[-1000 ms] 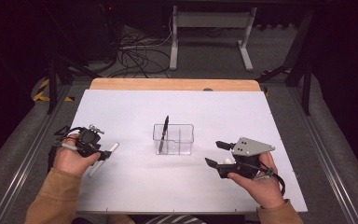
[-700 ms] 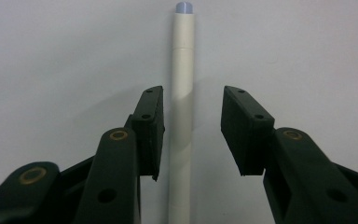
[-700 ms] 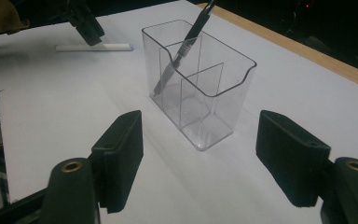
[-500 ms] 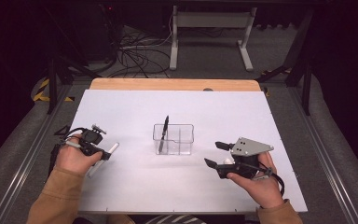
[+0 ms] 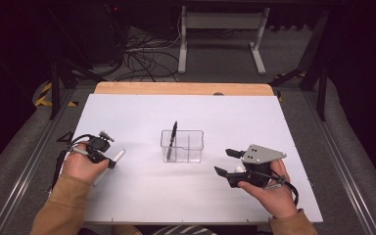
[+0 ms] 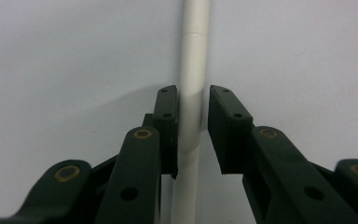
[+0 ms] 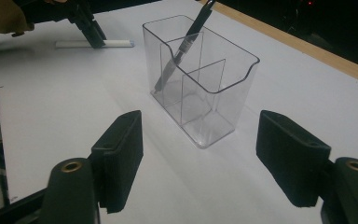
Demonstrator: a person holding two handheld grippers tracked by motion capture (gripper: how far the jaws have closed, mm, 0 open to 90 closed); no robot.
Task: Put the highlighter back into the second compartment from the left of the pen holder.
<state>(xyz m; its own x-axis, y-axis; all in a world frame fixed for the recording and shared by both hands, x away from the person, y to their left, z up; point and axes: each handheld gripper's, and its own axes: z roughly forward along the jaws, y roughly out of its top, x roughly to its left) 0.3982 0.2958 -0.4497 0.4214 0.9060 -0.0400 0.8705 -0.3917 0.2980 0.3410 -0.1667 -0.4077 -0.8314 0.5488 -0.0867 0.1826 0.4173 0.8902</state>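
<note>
A white pen (image 6: 193, 46) lies on the white table (image 5: 186, 191) at the left. My left gripper (image 6: 193, 100) points down at it. Its jaws have just been closing, and the pads now hug the pen's two sides. From above, the left gripper (image 5: 108, 161) covers the middle of the white pen (image 5: 119, 155). A clear two-compartment box (image 5: 182, 146) stands mid-table with a black pen (image 5: 171, 139) leaning in its left compartment. My right gripper (image 5: 223, 161) rests at the right, open and empty, facing the clear box (image 7: 214, 79) and the black pen (image 7: 186, 42).
A wooden strip (image 5: 183, 88) runs along the table's far edge. Beyond it are cables (image 5: 137, 54) and a white desk frame (image 5: 220, 34) on the floor. Metal rails (image 5: 24, 166) flank the table on both sides.
The left gripper's jaws have closed in around the white pen on the table. The left hand has barely shifted. The right gripper has not moved.
</note>
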